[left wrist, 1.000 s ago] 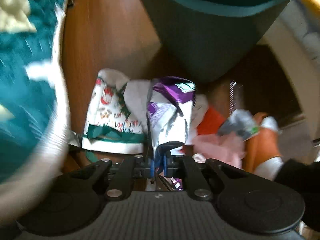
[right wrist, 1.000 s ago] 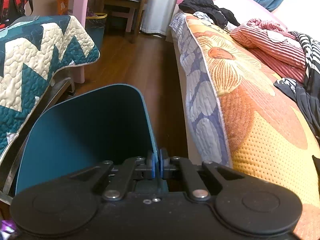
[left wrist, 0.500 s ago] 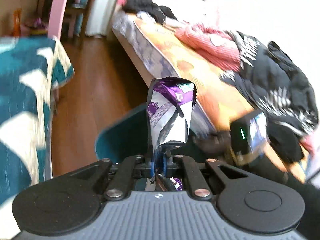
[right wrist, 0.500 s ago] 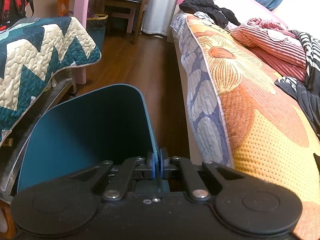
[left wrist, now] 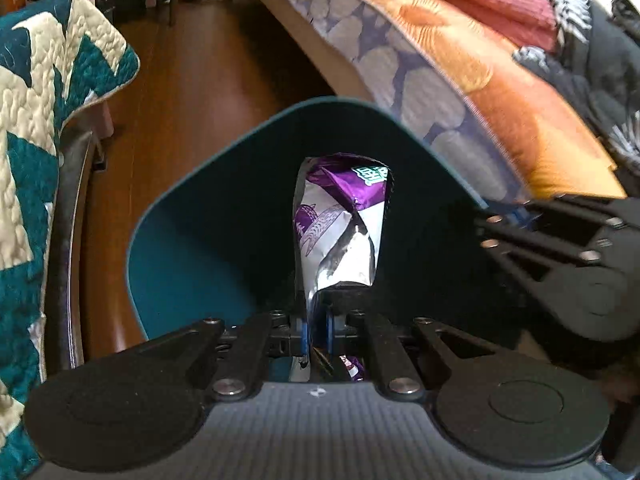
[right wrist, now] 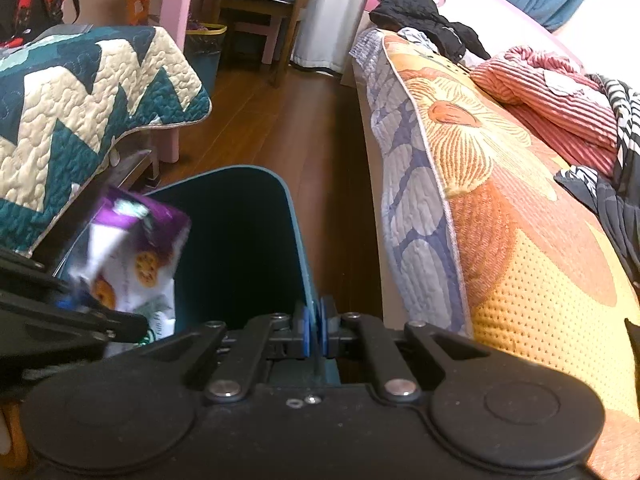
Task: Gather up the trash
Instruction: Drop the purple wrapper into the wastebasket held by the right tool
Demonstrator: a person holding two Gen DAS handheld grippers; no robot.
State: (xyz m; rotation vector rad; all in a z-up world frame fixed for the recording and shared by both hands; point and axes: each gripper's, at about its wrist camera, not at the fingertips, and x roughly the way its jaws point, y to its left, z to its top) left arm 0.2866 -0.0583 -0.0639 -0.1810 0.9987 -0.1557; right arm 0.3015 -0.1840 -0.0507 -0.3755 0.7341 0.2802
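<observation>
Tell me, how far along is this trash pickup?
Done: the purple snack wrapper is picked up, pinched in the left claw. In hand: it's over the teal bin, whose rim the right claw grips. Left: letting it drop in.

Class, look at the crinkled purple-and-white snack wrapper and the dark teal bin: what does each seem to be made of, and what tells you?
Crinkled purple-and-white snack wrapper: probably metallised plastic film; its silvery inside shines and holds sharp creases.
Dark teal bin: likely thin, smooth, semi-matt plastic; the wall is even, with a slim rounded rim, pinched by the right gripper. Neither is certain.
</observation>
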